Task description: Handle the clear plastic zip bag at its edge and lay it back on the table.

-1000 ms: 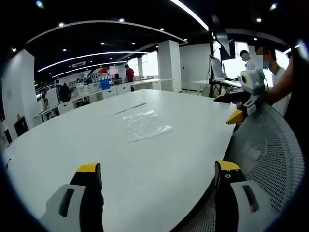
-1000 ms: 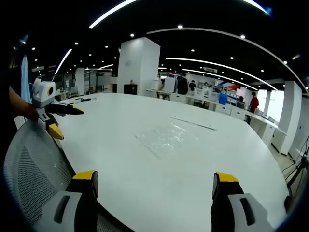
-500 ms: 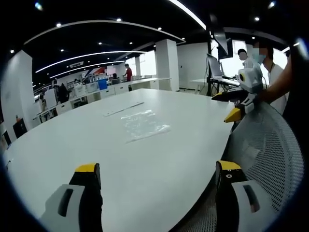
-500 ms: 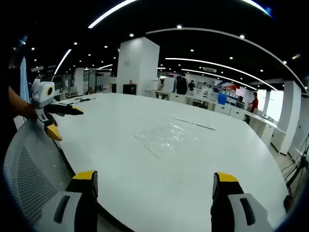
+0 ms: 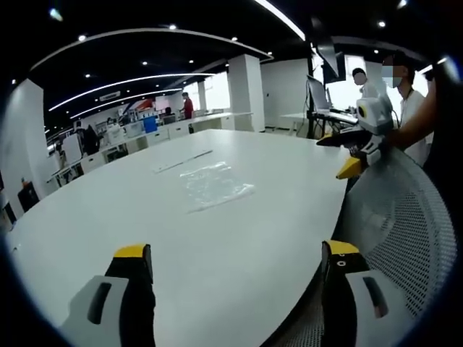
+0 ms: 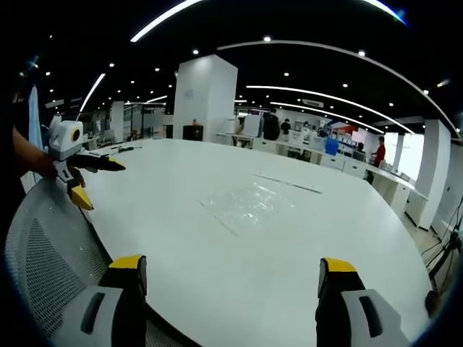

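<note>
The clear zip bag lies flat on the white table, near its middle. Both the left gripper and right gripper are spread wide, holding nothing (each back at the table's near edge), the bag well ahead of their jaws.

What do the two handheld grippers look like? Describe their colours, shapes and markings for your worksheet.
Each gripper has two black jaws with yellow tips and pale grey side covers with dark oval slots. The left gripper and right gripper match. Seen from the side, the left gripper carries a white boxy housing, and so does the right gripper.
</note>
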A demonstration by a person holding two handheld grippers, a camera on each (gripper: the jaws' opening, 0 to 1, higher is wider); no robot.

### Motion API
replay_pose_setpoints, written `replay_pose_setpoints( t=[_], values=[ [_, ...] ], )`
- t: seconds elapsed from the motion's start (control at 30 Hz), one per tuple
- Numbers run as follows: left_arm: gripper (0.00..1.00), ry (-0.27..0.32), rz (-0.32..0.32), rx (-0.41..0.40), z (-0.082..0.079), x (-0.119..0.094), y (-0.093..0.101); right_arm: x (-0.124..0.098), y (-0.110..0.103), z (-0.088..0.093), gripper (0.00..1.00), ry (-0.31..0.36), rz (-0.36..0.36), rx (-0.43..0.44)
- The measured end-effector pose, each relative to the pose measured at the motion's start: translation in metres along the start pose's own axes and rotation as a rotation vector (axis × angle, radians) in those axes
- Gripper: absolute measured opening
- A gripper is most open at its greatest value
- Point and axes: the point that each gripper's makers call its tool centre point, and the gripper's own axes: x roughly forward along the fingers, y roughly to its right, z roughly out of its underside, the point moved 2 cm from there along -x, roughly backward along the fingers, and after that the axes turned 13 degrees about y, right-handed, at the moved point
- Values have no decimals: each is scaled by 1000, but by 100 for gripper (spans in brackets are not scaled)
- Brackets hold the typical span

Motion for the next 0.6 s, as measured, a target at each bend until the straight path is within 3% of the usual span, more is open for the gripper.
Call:
replay_pose_setpoints(
  t=[0.33,0.6],
  values=[
    [88,-12,52,56,-9,19,-11,-1,1,-1,99,3,6,1],
    [90,-15,92,63,-13,30,-13,0,-3,4,97,-38,-19,-4]
  ],
)
